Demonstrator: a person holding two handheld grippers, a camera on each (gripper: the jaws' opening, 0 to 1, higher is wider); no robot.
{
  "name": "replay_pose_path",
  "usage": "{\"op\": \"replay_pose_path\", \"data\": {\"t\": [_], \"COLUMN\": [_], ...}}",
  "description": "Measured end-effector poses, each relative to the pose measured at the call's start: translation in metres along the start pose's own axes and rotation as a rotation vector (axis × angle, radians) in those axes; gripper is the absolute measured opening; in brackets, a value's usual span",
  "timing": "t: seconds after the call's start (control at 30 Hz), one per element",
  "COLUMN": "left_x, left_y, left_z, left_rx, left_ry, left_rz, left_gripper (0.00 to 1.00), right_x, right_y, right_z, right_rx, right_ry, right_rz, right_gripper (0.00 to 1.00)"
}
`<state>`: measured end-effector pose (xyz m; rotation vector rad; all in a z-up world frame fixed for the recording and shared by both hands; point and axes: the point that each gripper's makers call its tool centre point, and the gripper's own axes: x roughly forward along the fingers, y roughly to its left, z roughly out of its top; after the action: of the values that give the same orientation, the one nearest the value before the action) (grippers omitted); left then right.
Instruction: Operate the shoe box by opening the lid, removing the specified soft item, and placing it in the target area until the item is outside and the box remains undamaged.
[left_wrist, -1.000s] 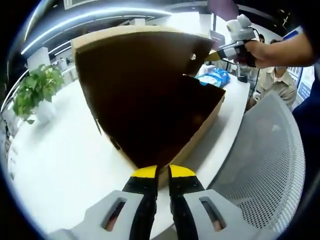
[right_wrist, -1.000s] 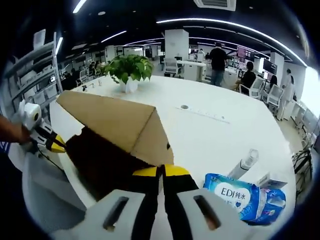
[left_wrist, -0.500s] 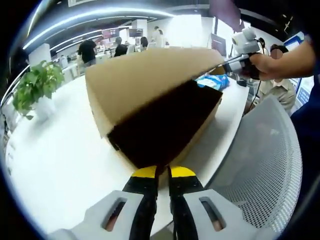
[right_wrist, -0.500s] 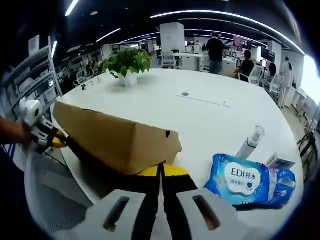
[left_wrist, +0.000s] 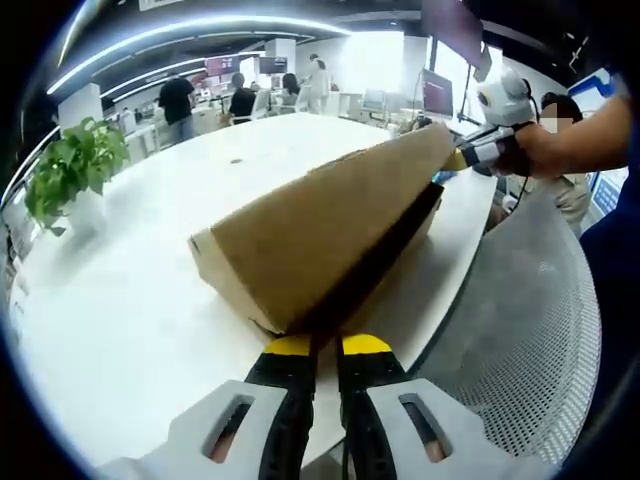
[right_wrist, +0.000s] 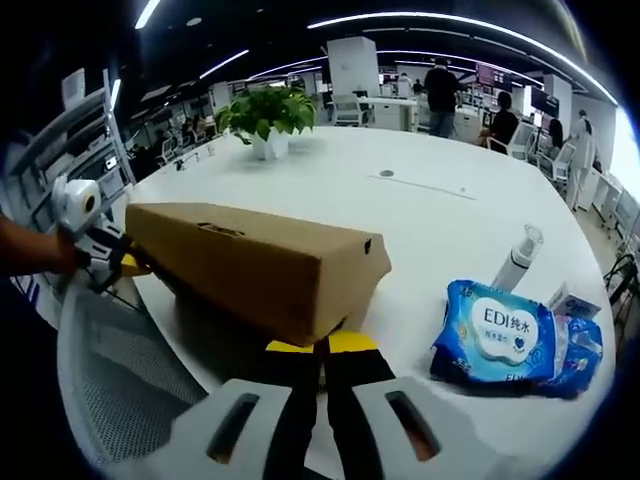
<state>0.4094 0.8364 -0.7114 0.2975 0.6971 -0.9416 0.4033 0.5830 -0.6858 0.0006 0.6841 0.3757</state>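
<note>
Now pinching the shoe box lid at two front corners: left gripper clamped on the near edge, right gripper clamped on its own corner, jaws together on cardboard. Resting on the white table, close to its edge, beside a mesh chair. Lid nearly flat against the base (dark gap visible along the front in the left gripper view). Soft item hidden inside, cannot tell where. Wipes packet lying near. Risks, probably: uneven lifting twisting or tearing the lid hinge; too hard a pull dragging the light box off the edge.
</note>
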Motion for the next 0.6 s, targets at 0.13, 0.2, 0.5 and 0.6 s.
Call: {"op": "replay_pose_path", "data": {"t": [0.13, 0.2, 0.5, 0.6], "left_x": [-0.001, -0.002, -0.007, -0.009], "left_y": [-0.001, -0.001, -0.004, -0.006], "left_z": [0.001, 0.003, 0.002, 0.001], "left_rx": [-0.013, -0.025, -0.069, -0.088], "left_ry": [0.0, -0.011, -0.032, -0.038], "left_rz": [-0.003, -0.006, -0.006, -0.004], "left_gripper": [0.05, 0.04, 0.05, 0.05], "right_x": [-0.002, -0.002, -0.004, -0.004], "right_y": [0.004, 0.007, 0.008, 0.008], "right_z": [-0.004, -0.006, -0.012, -0.014], "right_rx": [0.006, 0.002, 0.007, 0.008], "right_ry": [0.006, 0.009, 0.023, 0.029], "right_rz": [0.006, 0.008, 0.012, 0.012], "right_gripper": [0.0, 0.0, 0.0, 0.0]}}
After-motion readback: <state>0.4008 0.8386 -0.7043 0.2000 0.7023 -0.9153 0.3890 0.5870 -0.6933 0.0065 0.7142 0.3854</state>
